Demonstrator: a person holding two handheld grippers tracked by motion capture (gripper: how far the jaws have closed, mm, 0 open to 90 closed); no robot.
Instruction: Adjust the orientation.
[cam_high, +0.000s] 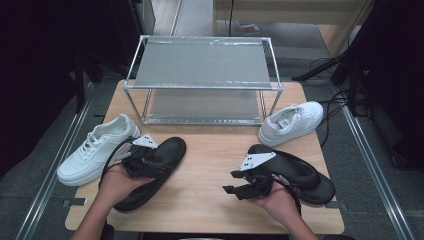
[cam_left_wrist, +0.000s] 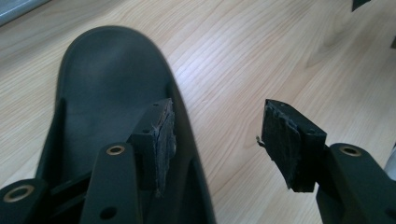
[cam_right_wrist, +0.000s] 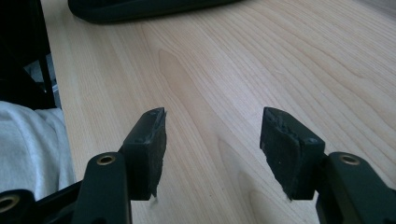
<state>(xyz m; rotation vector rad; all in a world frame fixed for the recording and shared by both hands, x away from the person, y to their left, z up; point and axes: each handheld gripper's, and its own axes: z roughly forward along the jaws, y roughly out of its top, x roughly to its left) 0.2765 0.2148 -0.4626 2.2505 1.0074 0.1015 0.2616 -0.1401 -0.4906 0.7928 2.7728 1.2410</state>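
two black shoes (cam_high: 155, 167) (cam_high: 295, 172), two white sneakers (cam_high: 97, 147) (cam_high: 292, 122), one metal rack (cam_high: 202, 80).

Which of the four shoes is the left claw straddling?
The black shoe at left, beside the white sneaker: one jaw of the open left claw sits inside its opening, the other outside its wall.

Heel of left black slipper (cam_high: 150, 170) hidden under left gripper (cam_high: 142, 162) and hand in high view, cut off at bottom edge in left gripper view; near side of right black slipper (cam_high: 295, 172) covered by right gripper (cam_high: 235, 190).
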